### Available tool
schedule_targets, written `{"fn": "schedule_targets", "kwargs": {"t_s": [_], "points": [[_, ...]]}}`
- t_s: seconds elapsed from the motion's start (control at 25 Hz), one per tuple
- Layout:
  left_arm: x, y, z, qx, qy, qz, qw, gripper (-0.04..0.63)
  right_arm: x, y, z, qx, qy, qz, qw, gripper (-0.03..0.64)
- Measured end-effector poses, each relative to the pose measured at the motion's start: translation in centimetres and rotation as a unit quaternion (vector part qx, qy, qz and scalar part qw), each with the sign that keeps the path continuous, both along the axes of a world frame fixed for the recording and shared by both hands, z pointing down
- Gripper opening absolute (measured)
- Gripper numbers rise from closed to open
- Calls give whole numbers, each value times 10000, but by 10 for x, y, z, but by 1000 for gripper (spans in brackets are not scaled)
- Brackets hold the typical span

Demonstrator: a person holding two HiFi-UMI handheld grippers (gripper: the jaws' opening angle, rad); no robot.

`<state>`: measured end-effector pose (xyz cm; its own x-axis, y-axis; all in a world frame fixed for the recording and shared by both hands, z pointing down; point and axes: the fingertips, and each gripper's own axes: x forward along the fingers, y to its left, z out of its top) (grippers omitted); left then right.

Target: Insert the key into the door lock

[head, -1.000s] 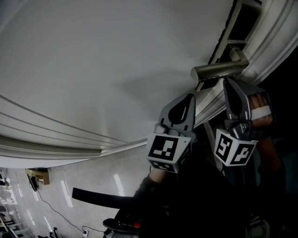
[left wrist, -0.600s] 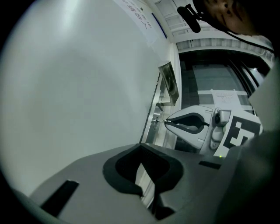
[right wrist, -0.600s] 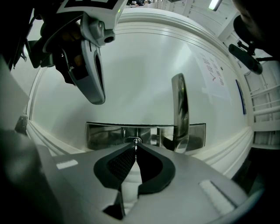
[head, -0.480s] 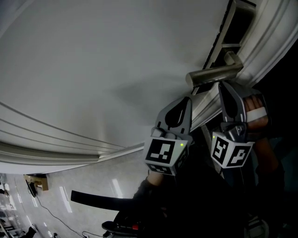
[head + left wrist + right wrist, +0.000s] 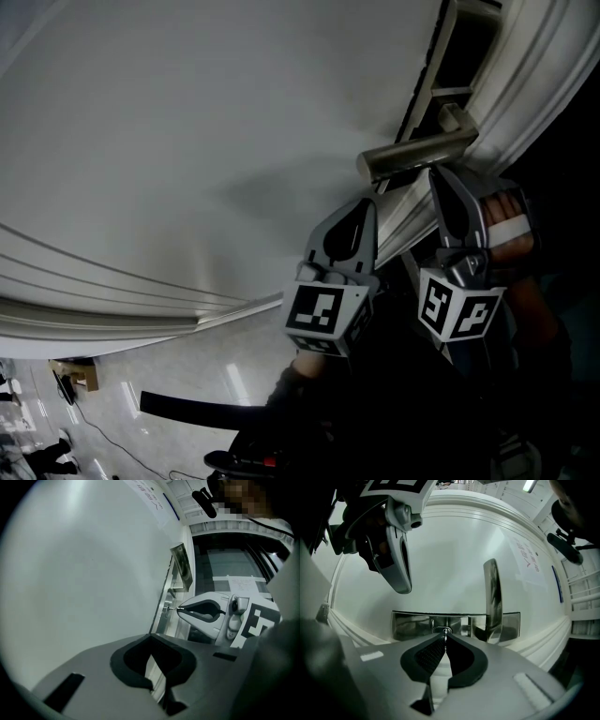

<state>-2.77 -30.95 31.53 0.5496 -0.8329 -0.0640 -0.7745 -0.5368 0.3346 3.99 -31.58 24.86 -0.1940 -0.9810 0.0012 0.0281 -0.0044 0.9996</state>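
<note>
You are pinching the key [image 5: 445, 635] in right tongs [image 5: 445, 639], tip reaching the lock [image 5: 443, 630]; pushing it home is probably remaining. Left tongs [image 5: 151, 638] are pressed together, empty.

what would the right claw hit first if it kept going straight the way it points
The keyhole in the metal lock plate, beside the door handle. The right claw is shut on the key, whose tip looks right at it, maybe already entering.

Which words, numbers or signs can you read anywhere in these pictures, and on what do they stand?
None can be read.
Paper notice on the door: red writing, too blurred.
Far white sheet: too small.
Cubes on left gripper and right gripper: square markers, no words.
</note>
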Motion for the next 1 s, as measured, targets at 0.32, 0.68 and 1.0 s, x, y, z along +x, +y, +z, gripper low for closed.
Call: {"fn": "schedule_targets", "kwargs": {"t_s": [0.32,0.68,1.0], "points": [[1,2,-3,-17,87,-28,10000,0,-2,0,0,12,24,-16,10000,12],[-1,1,-4,4,107,-77,9999,0,-2,0,-1,28,7,-31,10000,12],[0,2,-4,28,85,-89,9999,0,-2,0,0,21,30,-31,10000,12]]}}
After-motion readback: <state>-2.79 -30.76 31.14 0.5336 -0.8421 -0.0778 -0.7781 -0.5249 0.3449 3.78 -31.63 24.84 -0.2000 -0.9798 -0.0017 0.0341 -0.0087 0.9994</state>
